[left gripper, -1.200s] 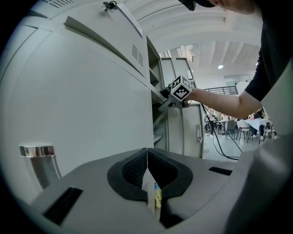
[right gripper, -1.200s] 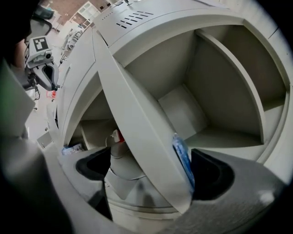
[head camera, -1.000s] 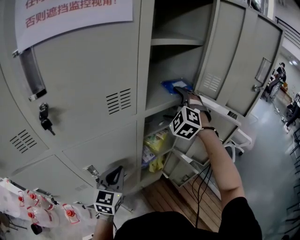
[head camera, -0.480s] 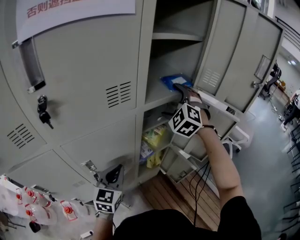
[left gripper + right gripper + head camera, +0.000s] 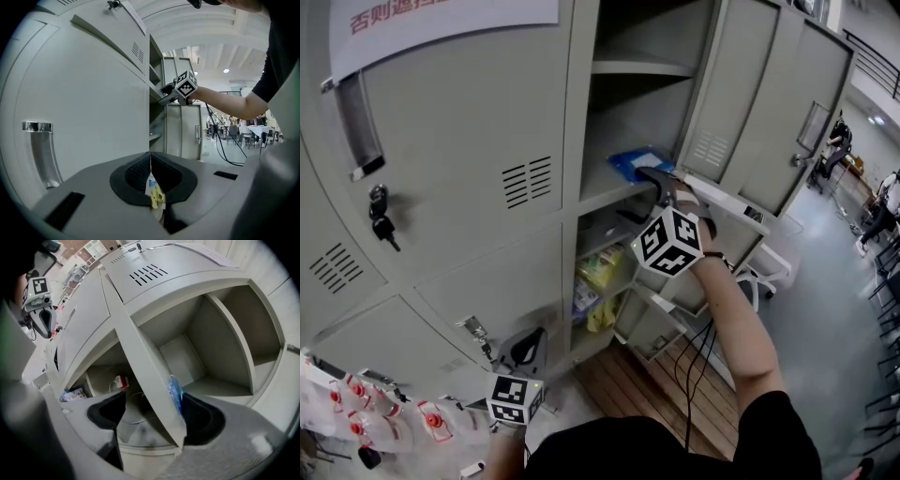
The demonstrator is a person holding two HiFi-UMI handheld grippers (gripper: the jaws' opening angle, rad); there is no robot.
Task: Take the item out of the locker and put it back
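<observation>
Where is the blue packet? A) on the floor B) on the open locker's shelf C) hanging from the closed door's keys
B: the blue packet lies at the front of the shelf; the right hand-held gripper, its jaws having just been closing, straddles it and the shelf edge, not yet pinching.

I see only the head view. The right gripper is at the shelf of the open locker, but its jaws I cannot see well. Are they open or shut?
Observer: Open. The jaws of the right gripper have just been closing around the shelf edge and the blue packet.
Operator: Do the pads press already?
Observer: No, one pad stands clear of the shelf edge.
Operator: And the left gripper?
Observer: Its jaws are together.
</observation>
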